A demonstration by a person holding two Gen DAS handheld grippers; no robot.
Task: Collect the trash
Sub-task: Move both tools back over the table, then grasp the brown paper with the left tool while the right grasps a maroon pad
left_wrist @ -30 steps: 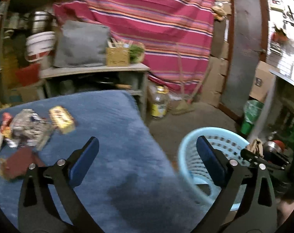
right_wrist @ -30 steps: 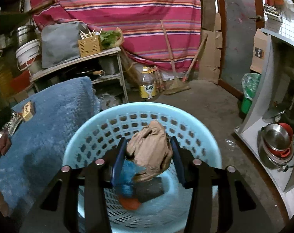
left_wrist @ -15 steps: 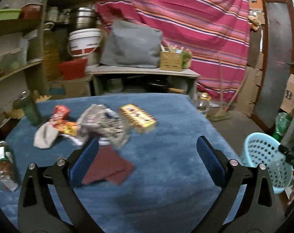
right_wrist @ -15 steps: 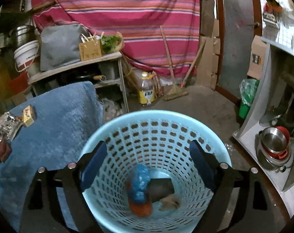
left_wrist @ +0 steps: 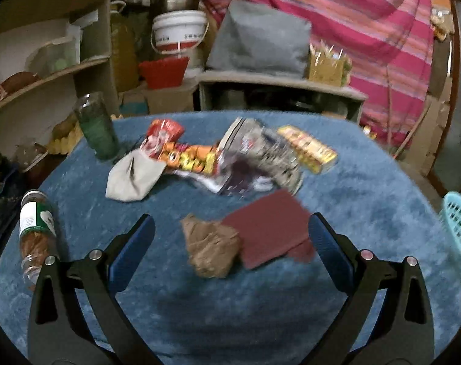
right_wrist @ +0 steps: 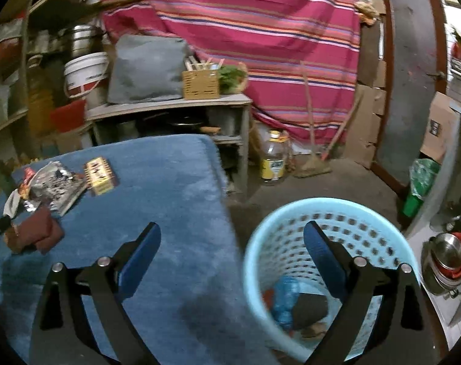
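Now the left gripper [left_wrist: 230,237] hangs over the blue cloth-covered table [left_wrist: 367,200], its jaws spread wide and holding nothing. Between its blue pads [left_wrist: 133,252], low in the left wrist frame, lie a crumpled brown paper wad [left_wrist: 210,251] and a dark red folded sheet [left_wrist: 270,225], the two touching, neither in contact with the fingers. Above them, in the middle of the frame, sits a heap of trash: a silvery printed wrapper [left_wrist: 258,158], an orange and yellow snack wrapper [left_wrist: 191,158], a red packet [left_wrist: 163,132], a grey-white cloth scrap [left_wrist: 133,176] and a yellow box [left_wrist: 306,149]. A green glass [left_wrist: 96,124] stands upright at upper left, and a plastic bottle [left_wrist: 35,231] lies on its side at the left edge.

In the right wrist frame the right gripper [right_wrist: 232,248] has its jaws opening, nearly at full spread, with nothing between them. Its right finger is seen against the light blue perforated basket [right_wrist: 291,219], which stands on the floor at lower right, just beside the table's edge. At the basket's bottom lie a blue crumpled wrapper [right_wrist: 283,301] and a dark object [right_wrist: 311,305], with brownish scraps that are too blurred to name.
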